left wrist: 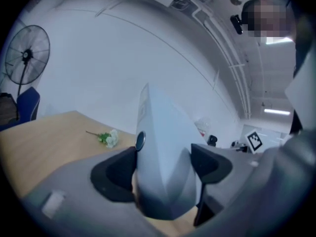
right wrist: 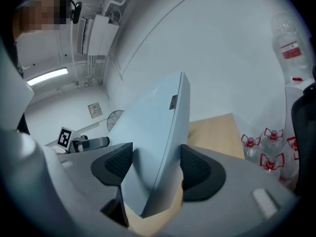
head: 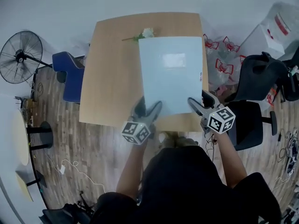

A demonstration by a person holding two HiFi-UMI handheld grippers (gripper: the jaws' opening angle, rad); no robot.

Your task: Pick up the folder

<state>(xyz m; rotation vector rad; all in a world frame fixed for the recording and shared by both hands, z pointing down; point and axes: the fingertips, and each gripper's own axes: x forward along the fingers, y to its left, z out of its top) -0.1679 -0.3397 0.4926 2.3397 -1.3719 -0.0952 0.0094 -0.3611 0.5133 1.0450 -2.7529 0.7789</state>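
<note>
Left gripper (head: 148, 107) and right gripper (head: 201, 101) each close their jaws on the near edge of a pale blue folder (head: 172, 73), holding it between them over a wooden table (head: 112, 69). Both gripper views show the folder pinched tight and rising away at a tilt, clear of the tabletop. A small white flower (head: 145, 32) lies on the table near the folder's far left corner.
</note>
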